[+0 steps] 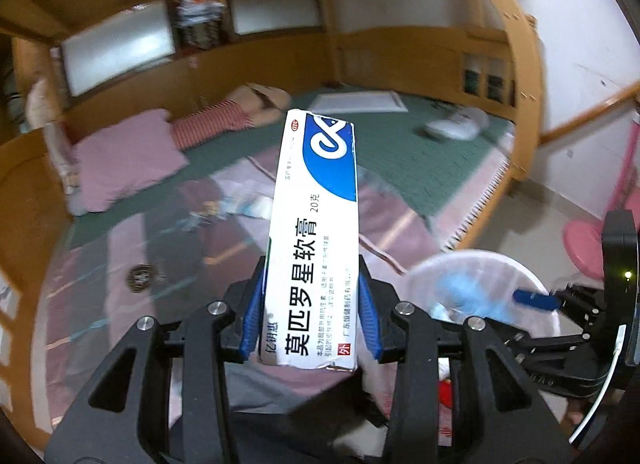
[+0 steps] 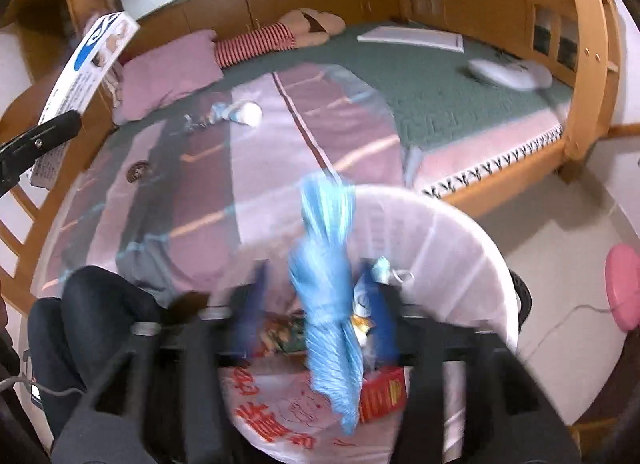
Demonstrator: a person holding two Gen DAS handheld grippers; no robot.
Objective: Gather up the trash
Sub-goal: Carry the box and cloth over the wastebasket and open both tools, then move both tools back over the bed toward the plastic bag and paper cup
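Observation:
My left gripper (image 1: 312,304) is shut on a white and blue ointment box (image 1: 316,232), held upright above the bed; the box also shows at the left of the right wrist view (image 2: 88,64). My right gripper (image 2: 320,304) is open over the white trash bin (image 2: 460,248). A crumpled blue plastic bag (image 2: 328,296) hangs between its spread fingers, apart from them, above the bin. The bin holds a red box (image 2: 384,396) and a printed white bag (image 2: 276,416). The bin also shows in the left wrist view (image 1: 480,288).
A wooden-framed bed with a pink quilt (image 2: 240,192) and green mat (image 2: 420,80). A crumpled tissue-like piece (image 2: 240,112) and a dark round object (image 2: 138,171) lie on the quilt. Pink pillow (image 2: 168,76), white fan (image 2: 508,72), pink stool (image 2: 624,288) on the floor.

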